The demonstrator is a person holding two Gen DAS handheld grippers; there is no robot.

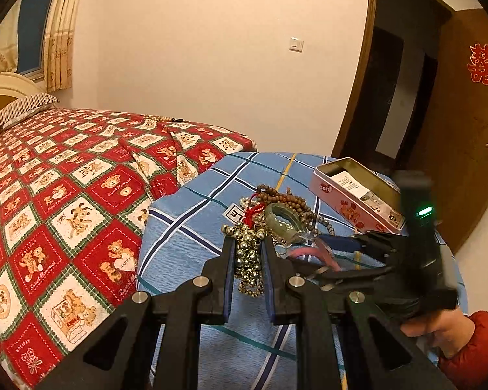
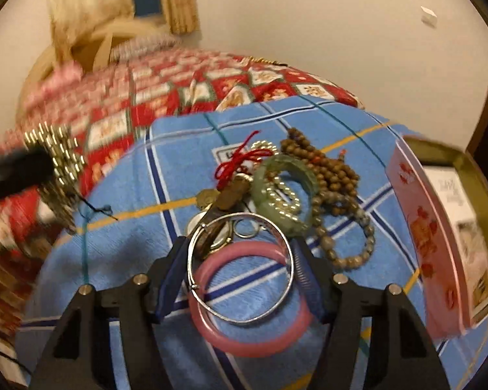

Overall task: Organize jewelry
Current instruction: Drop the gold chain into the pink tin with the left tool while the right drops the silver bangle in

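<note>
My left gripper is shut on a bunch of small gold beads, lifted off the blue checked cloth; the right wrist view shows that bunch hanging at the far left. My right gripper straddles a silver bangle, and both pads touch its rim. A pink bangle lies under and partly inside it. Just beyond is the jewelry heap: a green jade bangle, a pearl bracelet, brown wooden beads, a stone bead bracelet and a red cord.
An open pink tin with a printed card inside stands at the right edge of the cloth, also seen as the tin. A bed with a red patchwork cover lies left. A wooden door is behind. A hand in a red sleeve holds the right gripper.
</note>
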